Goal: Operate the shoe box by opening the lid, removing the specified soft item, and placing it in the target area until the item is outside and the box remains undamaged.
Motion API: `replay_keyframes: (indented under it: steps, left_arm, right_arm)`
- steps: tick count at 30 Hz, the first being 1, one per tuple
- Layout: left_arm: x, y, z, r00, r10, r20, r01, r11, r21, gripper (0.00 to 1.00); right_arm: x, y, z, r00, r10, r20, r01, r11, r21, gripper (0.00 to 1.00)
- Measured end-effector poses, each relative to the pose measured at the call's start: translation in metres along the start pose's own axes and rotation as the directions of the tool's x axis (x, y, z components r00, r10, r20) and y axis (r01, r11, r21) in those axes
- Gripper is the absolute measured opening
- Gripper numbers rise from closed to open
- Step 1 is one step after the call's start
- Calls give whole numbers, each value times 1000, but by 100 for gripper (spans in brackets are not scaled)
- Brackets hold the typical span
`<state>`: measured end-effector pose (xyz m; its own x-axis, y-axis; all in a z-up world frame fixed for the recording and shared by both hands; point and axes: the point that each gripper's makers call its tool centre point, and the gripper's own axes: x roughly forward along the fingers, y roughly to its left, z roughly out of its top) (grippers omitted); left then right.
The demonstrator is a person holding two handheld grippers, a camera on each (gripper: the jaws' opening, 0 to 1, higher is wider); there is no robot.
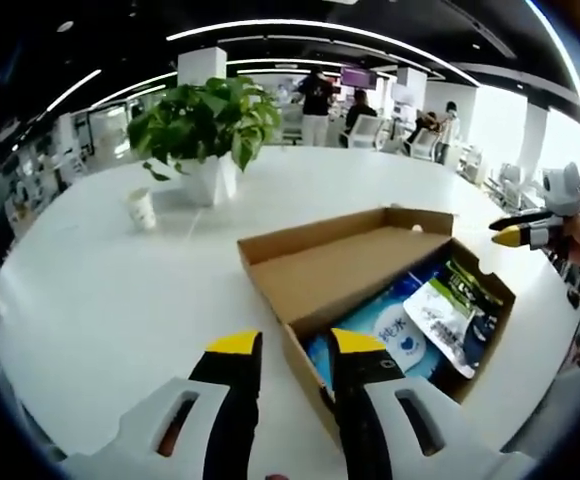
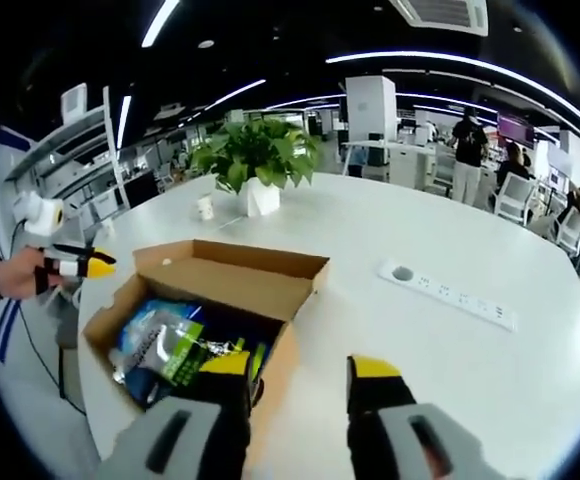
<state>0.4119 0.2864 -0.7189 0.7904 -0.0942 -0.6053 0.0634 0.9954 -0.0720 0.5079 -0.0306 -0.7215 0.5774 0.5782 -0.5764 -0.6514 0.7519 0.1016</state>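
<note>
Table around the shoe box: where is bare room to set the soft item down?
Bare table lies between the shoe box and the power strip, and between the box and the potted plant with its paper cup. Inside the box, packets crowd it.

One shoe box (image 1: pixel 342 268). One potted plant (image 1: pixel 206 130), one paper cup (image 1: pixel 142 208), one power strip (image 2: pixel 448 291). Two grippers (image 1: pixel 295 350) (image 2: pixel 303 378).

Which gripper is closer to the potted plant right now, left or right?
Hard to say. Both the left gripper and the right gripper sit at the open shoe box, with the potted plant well beyond it.
</note>
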Motion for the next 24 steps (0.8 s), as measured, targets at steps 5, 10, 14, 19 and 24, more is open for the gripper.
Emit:
replay_keyframes:
  steps: [5, 10, 14, 19, 24]
  left_arm:
    - [-12, 0, -5, 1000, 3, 3, -3, 1000, 4, 27]
    - [-22, -3, -11, 1000, 4, 1, -4, 1000, 3, 27]
    - [-27, -8, -15, 1000, 1, -1, -1, 1000, 8, 27]
    - [-31, -15, -16, 1000, -4, 1, 4, 1000, 14, 26]
    - [-32, -23, -15, 1000, -11, 1, 11, 1000, 22, 26]
  right_arm:
    - [-18, -10, -7, 1000, -17, 8, 17, 1000, 10, 34]
    - [-33, -16, -17, 1000, -30, 11, 29, 999, 24, 34]
    - [-44, -21, -27, 999, -40, 10, 40, 999, 31, 34]
    - [-57, -28, -38, 999, -51, 6, 51, 998, 41, 34]
    - [-63, -42, -45, 998, -64, 8, 64, 996, 56, 34]
